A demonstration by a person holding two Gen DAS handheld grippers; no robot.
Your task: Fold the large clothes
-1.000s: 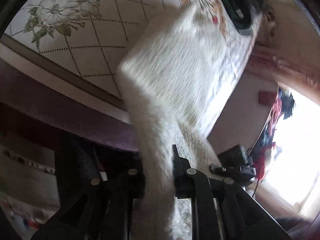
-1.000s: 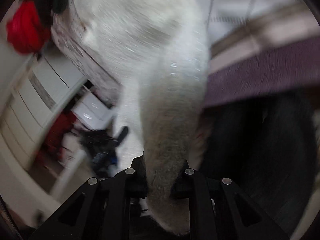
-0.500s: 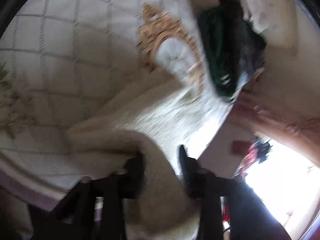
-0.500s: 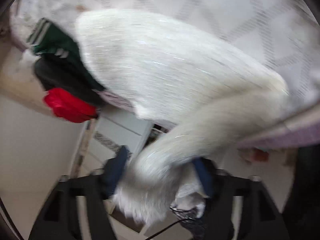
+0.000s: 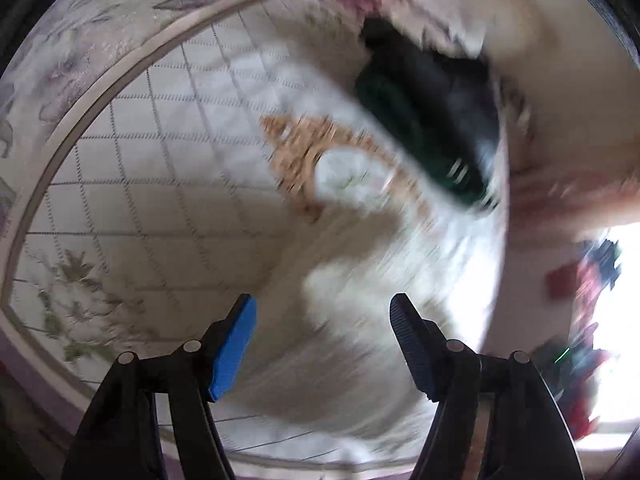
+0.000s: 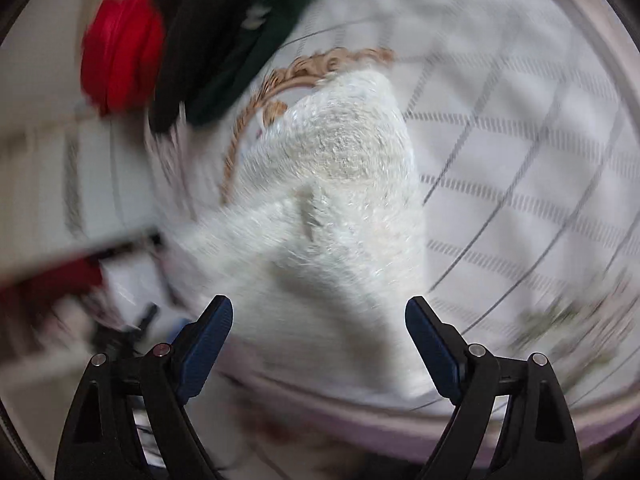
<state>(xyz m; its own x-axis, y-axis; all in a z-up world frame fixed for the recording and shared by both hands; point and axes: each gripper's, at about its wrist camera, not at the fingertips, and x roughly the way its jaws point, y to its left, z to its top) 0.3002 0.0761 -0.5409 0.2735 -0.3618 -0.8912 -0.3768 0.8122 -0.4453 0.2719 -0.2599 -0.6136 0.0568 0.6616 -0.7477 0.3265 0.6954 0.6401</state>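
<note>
A fluffy white garment (image 6: 340,200) lies folded on the quilted white bedspread (image 6: 520,160), reaching to the bed's near edge. In the left wrist view it (image 5: 360,320) is blurred and lies between and beyond the fingers. My left gripper (image 5: 322,310) is open above the garment and holds nothing. My right gripper (image 6: 318,312) is open above the garment's near end and holds nothing. Both views are motion-blurred.
A pile of dark green and black clothes (image 5: 424,120) lies at the far side of the bed, with a red item (image 6: 116,52) beside it. The bedspread (image 5: 160,160) has a gold oval motif (image 5: 320,152). A bright window (image 5: 616,320) is at right.
Both grippers have opened and let go of the white garment, which now lies on the bed. Both have swung up over the bed.
</note>
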